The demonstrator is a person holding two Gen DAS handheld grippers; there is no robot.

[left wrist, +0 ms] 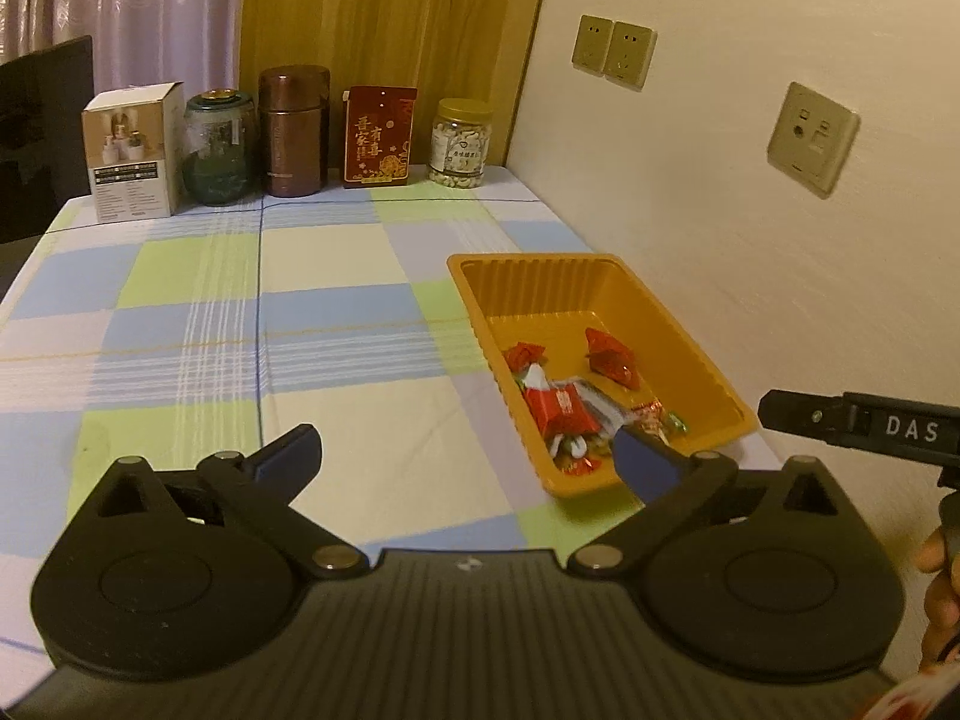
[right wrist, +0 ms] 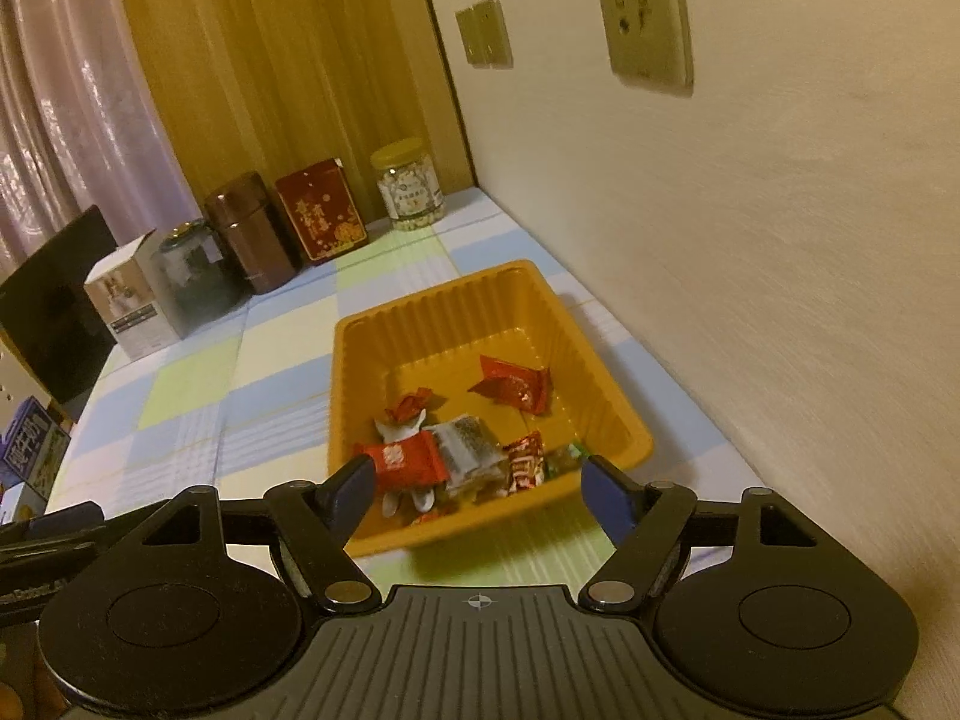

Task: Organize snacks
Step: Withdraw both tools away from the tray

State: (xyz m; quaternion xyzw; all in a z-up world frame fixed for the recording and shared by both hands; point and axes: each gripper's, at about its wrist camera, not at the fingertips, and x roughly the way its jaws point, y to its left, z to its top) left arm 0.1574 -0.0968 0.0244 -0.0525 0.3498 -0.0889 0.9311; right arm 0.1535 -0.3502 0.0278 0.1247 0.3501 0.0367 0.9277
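Both grippers, left gripper (left wrist: 465, 456) and right gripper (right wrist: 477, 483), hang spread wide with nothing between their fingers. Wrapped snacks (right wrist: 456, 450) lie in the orange tray (right wrist: 360, 348) on the checked bench (left wrist: 240, 312), at the right gripper's twelve o'clock and the left's two o'clock.

The tray (left wrist: 528, 282) sits right of frame centre on the table (left wrist: 240, 330), snacks (left wrist: 561, 405) inside, jars (left wrist: 294, 129) lined along the top.
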